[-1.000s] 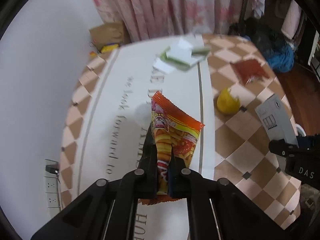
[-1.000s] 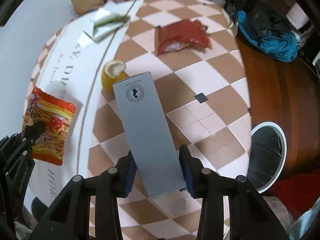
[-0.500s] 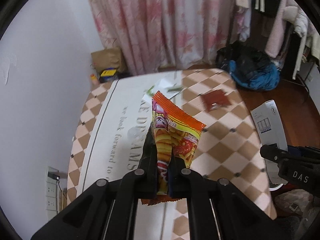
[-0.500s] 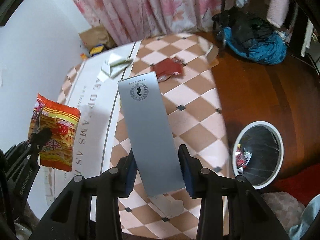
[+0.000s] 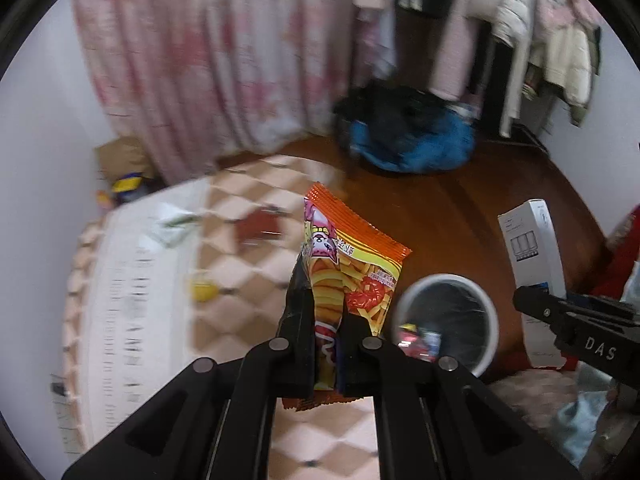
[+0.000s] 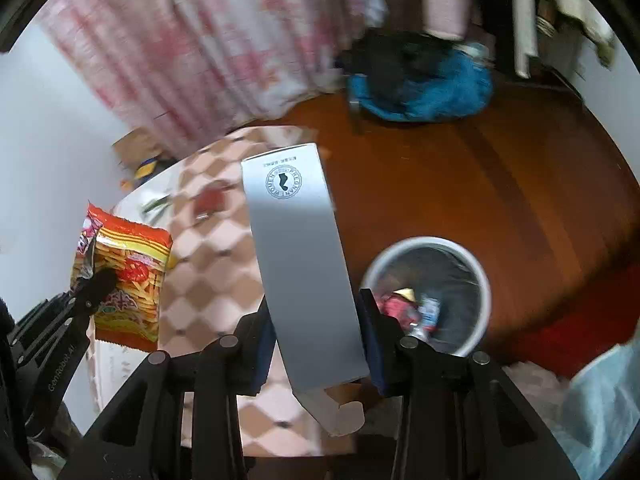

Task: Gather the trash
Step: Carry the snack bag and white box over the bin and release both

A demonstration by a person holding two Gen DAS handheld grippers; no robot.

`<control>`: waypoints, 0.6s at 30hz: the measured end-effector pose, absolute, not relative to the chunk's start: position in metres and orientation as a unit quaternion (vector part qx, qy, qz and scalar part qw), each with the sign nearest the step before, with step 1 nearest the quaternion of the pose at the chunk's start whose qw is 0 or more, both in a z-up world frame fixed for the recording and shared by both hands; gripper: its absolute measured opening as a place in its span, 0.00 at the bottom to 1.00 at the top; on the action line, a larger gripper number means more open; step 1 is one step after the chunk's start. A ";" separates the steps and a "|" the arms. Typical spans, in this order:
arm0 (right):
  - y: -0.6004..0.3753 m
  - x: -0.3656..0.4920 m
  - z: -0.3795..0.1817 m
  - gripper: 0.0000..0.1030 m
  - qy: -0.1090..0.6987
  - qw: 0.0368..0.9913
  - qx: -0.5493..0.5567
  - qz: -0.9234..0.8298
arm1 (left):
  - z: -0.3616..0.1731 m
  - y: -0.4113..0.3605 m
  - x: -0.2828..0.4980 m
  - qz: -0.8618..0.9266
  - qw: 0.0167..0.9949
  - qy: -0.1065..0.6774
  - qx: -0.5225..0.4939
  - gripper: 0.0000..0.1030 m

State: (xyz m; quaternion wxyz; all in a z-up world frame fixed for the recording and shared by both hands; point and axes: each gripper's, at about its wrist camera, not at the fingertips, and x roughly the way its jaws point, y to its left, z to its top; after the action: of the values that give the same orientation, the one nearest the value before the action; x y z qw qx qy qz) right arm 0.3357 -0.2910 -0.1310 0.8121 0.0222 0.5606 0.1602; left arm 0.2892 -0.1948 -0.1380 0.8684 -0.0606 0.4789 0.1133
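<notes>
My left gripper (image 5: 326, 320) is shut on an orange snack bag (image 5: 352, 268), held in the air above the table edge; the bag also shows in the right wrist view (image 6: 124, 276). My right gripper (image 6: 316, 312) is shut on a flat grey carton (image 6: 300, 264), also seen at the right of the left wrist view (image 5: 534, 264). A round white trash bin (image 6: 476, 272) with a dark liner and some wrappers stands on the wooden floor just right of the carton; in the left wrist view the bin (image 5: 490, 316) is right of the bag.
The checkered table (image 5: 240, 312) with a white runner holds a red wrapper (image 5: 258, 230), a yellow piece (image 5: 204, 290) and green-white paper (image 5: 172, 226). A blue-black heap (image 6: 420, 80) lies on the floor by the pink curtain (image 6: 208, 48). Clothes hang at the right.
Both grippers have lifted and swung right, away from the table, with bag and carton still held. The trash bin has come closer and more central in both views.
</notes>
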 end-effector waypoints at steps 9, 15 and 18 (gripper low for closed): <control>-0.411 0.372 -0.220 0.39 0.619 0.778 0.080 0.072 | -0.241 -0.272 0.374 0.017 0.812 0.572 -0.115 0.04; -0.454 0.394 -0.309 0.39 0.663 0.738 0.117 0.038 | -0.310 -0.292 0.414 0.000 0.771 0.625 -0.120 0.05; -0.463 0.407 -0.353 0.39 0.682 0.719 0.132 0.021 | -0.337 -0.298 0.428 -0.002 0.758 0.643 -0.113 0.05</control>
State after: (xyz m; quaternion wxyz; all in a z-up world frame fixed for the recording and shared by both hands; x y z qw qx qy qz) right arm 0.4066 -0.4630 -0.3527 0.7188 0.1321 0.6822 0.0208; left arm 0.4283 -0.2983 -0.3373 0.7576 -0.1132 0.6428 -0.0019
